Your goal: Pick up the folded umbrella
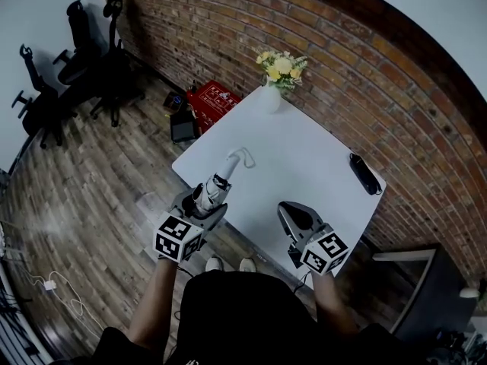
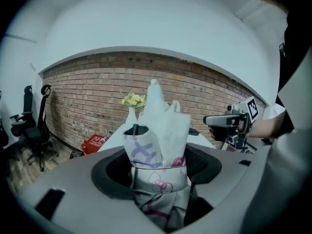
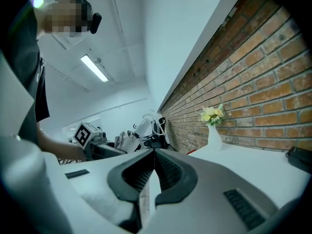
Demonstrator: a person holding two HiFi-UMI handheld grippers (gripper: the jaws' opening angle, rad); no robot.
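Where the left gripper clamps the folded umbrella, its rear end is hidden. Its long axis points away from the person, over the table, toward the brick wall. The right gripper is clenched and empty.

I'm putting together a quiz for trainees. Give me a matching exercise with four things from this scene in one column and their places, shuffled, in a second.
Things
1. folded umbrella
2. flower vase
3. red box
4. black object

Places
A. on the floor
B. at the far end of the table, by the brick wall
C. clamped between the left gripper's jaws
D. lying near the table's right edge

Pairs: 1-C, 2-B, 3-A, 4-D
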